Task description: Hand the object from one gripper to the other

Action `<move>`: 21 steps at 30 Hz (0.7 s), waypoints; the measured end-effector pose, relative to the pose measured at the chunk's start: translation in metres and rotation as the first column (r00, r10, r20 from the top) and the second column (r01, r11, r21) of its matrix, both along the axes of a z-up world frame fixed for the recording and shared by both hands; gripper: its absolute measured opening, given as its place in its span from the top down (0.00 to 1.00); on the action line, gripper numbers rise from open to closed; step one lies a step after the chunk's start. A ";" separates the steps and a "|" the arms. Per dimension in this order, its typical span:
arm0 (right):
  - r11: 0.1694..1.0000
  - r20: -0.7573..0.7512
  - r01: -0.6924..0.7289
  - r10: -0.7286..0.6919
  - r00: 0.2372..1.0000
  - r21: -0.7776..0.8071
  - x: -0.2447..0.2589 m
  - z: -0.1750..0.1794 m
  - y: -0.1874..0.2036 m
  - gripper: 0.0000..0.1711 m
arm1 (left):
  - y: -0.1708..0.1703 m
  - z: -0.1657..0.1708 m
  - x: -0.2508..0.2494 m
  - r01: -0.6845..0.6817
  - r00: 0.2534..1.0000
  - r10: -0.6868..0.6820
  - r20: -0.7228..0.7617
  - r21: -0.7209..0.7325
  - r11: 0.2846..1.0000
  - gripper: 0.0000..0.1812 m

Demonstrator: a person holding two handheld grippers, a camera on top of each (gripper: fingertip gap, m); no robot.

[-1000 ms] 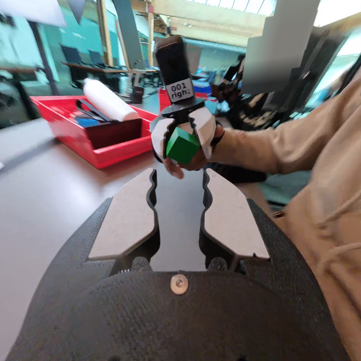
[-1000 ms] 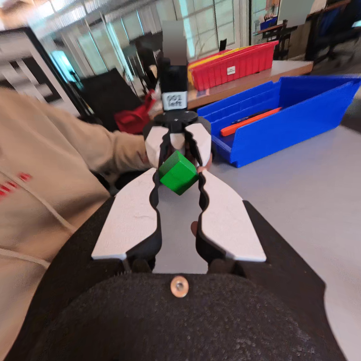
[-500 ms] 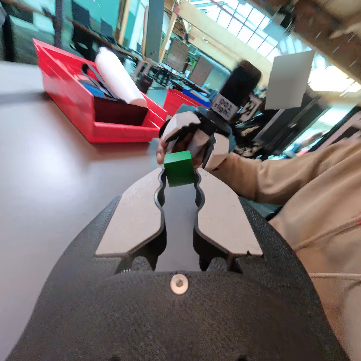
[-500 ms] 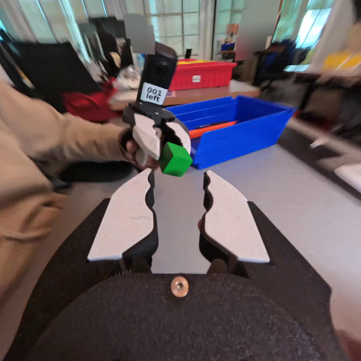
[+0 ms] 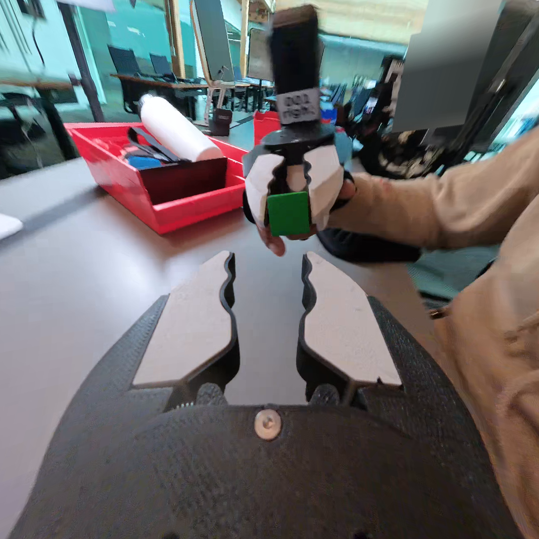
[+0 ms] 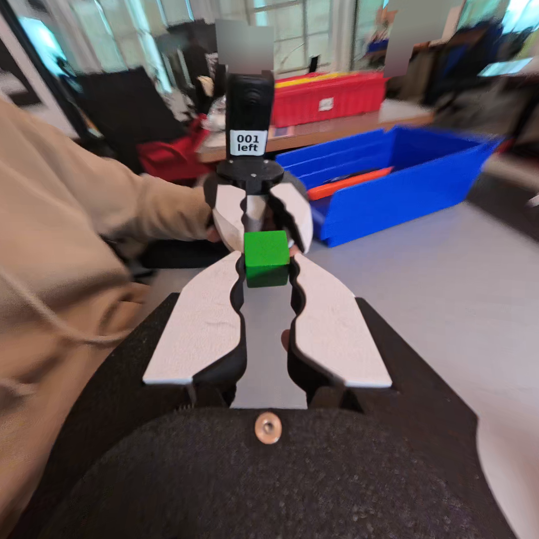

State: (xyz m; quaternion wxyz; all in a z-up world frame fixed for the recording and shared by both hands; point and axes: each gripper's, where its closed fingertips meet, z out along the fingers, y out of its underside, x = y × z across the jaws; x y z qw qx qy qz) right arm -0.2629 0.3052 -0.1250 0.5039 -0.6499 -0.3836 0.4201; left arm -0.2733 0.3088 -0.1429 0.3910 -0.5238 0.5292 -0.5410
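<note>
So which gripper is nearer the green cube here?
Right. The right gripper has the green cube clamped between its fingers. The left gripper is open, facing the cube across a gap and not touching it.

Grey table [image 5: 73,277] bears a red bin [image 5: 163,198] and, seemingly, a blue bin [image 6: 408,204].

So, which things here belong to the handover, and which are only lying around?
Belong to the job:
green cube
right gripper, shut on the cube
left gripper, open and empty

Just lying about:
red bin
white bottle in it
blue bin
orange tool in it
</note>
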 end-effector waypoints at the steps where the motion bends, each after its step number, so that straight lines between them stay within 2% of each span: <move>1: 0.992 -0.046 -0.065 0.060 0.997 -0.111 -0.002 -0.002 -0.005 0.84 | -0.003 -0.001 0.001 -0.010 1.000 0.010 0.000 0.090 0.996 0.76; 3: 0.950 -0.104 -0.169 0.147 0.984 -0.263 -0.009 -0.008 -0.014 0.84 | -0.013 -0.002 0.002 -0.001 1.000 -0.001 0.006 0.232 0.973 0.76; 6: 0.889 -0.108 -0.218 0.190 0.976 -0.402 -0.019 -0.022 -0.021 0.84 | -0.025 -0.002 0.004 -0.008 1.000 -0.004 0.029 0.413 0.911 0.78; 9: 0.825 -0.204 -0.272 0.195 0.960 -0.496 -0.024 -0.021 -0.023 0.84 | -0.029 -0.003 0.004 -0.021 1.000 0.009 0.026 0.506 0.862 0.82; 10: 0.831 -0.208 -0.262 0.180 0.961 -0.490 -0.023 -0.021 -0.019 0.84 | -0.025 -0.004 0.005 -0.038 0.999 0.036 0.014 0.509 0.860 0.82; 13: 0.939 -0.146 -0.112 0.068 0.987 -0.325 -0.013 -0.016 0.001 0.82 | -0.005 0.002 0.004 -0.136 0.990 0.133 0.036 0.406 0.904 0.83; 16: 0.995 -0.054 0.101 -0.101 0.993 -0.003 0.005 -0.002 0.018 0.77 | 0.019 0.018 -0.004 -0.247 0.967 0.230 0.113 0.182 0.952 0.83; 18: 0.951 0.013 0.209 -0.217 0.976 0.227 0.010 0.005 0.023 0.76 | 0.029 0.026 -0.007 -0.282 0.948 0.277 0.159 0.010 0.959 0.83; 21: 0.806 0.069 0.297 -0.383 0.921 0.513 0.002 0.008 0.025 0.75 | 0.032 0.030 -0.006 -0.273 0.925 0.321 0.206 -0.229 0.934 0.83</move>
